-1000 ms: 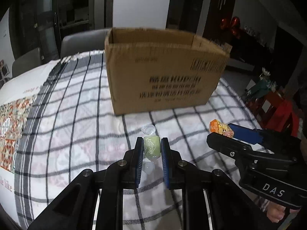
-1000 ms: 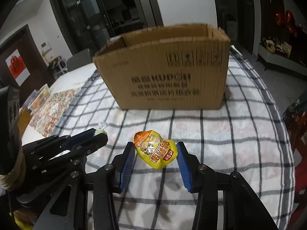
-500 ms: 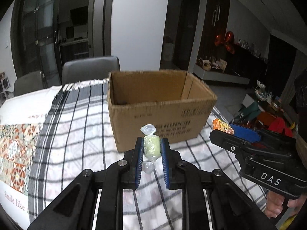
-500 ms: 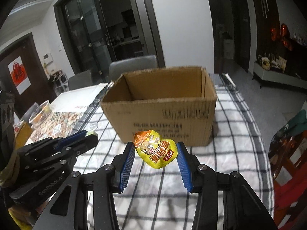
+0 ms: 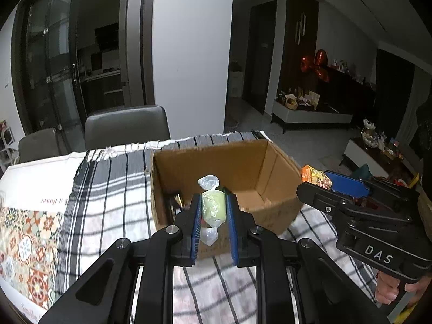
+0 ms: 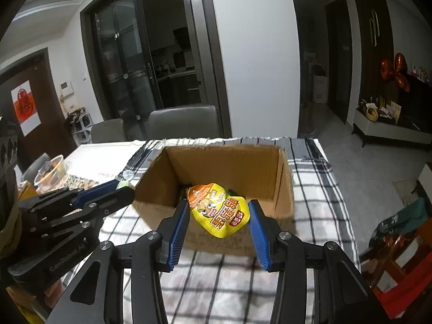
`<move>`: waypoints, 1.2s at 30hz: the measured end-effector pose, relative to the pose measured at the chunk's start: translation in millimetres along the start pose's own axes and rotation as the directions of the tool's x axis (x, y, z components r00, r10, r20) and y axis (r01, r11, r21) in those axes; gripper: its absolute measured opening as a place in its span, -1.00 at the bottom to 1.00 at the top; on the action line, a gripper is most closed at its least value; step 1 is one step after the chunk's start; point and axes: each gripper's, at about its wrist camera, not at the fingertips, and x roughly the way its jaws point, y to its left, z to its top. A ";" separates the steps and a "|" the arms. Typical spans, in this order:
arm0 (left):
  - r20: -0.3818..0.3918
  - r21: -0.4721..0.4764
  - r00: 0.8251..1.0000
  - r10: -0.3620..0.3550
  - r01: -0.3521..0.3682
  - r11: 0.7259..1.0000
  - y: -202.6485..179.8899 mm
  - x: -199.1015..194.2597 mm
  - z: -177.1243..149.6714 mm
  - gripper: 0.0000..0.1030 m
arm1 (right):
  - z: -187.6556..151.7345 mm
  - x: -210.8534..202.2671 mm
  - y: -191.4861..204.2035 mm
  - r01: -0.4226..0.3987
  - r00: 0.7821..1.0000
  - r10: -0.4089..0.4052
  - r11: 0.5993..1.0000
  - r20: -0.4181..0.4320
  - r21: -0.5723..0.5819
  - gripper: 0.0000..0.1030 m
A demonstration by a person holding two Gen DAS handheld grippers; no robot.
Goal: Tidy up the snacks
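Observation:
My left gripper (image 5: 213, 208) is shut on a pale green candy in a clear twisted wrapper (image 5: 213, 207), held in the air before the open cardboard box (image 5: 275, 162). My right gripper (image 6: 217, 210) is shut on a yellow and orange snack packet (image 6: 217, 212), also raised over the near wall of the box (image 6: 286, 167). In the left wrist view the right gripper (image 5: 328, 186) shows at the right with the packet (image 5: 314, 175) at its tip. The left gripper (image 6: 113, 191) shows at the left of the right wrist view. Some dark items lie inside the box, half hidden.
The box stands on a black and white checked cloth (image 5: 108, 189) over a table. A patterned mat (image 5: 24, 232) lies at the left. A lidded bowl (image 6: 50, 171) sits at the far left. Grey chairs (image 5: 127, 125) stand behind the table.
Both grippers have risen with their snacks, from low over the cloth to above the box's near wall, so the inside of the box now shows.

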 end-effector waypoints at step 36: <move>0.078 0.039 0.989 0.125 -0.128 0.991 -14.2 -48.0 -8.5 0.09 | -8.9 -45.6 -5.2 0.099 0.995 -0.099 0.995 -0.004 0.000 0.16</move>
